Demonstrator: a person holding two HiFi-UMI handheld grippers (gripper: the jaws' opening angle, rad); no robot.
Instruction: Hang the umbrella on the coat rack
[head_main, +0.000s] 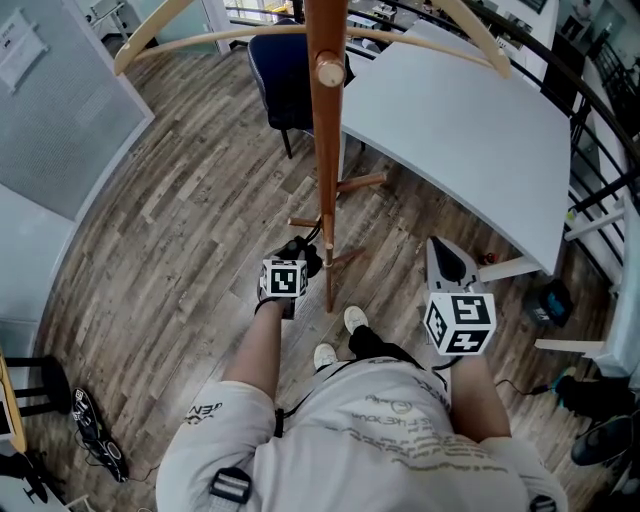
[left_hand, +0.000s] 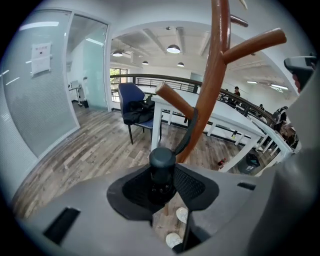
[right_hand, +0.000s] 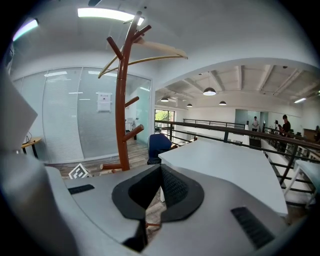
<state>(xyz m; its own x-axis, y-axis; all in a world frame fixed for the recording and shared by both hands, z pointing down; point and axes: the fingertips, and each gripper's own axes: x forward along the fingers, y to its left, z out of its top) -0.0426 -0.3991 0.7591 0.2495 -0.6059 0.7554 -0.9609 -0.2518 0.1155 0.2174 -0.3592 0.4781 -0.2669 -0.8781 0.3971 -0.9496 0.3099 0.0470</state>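
Near the bottom of the head view, the left gripper (head_main: 292, 258) sits just beside the coat rack (head_main: 326, 150) pole. The right gripper (head_main: 447, 268) is off to the right, near the white table (head_main: 470, 130).

Left gripper view: the jaws clamp the umbrella (left_hand: 162, 167) by its dark round end. Its strap (left_hand: 188, 134) curves up to the base of a lower peg (left_hand: 175, 100).

Right gripper view: the jaws are pressed together with nothing between them, and the rack stands far left.

Coat rack (head_main: 326, 150) beside table (head_main: 470, 130), chair (head_main: 283, 92) behind.
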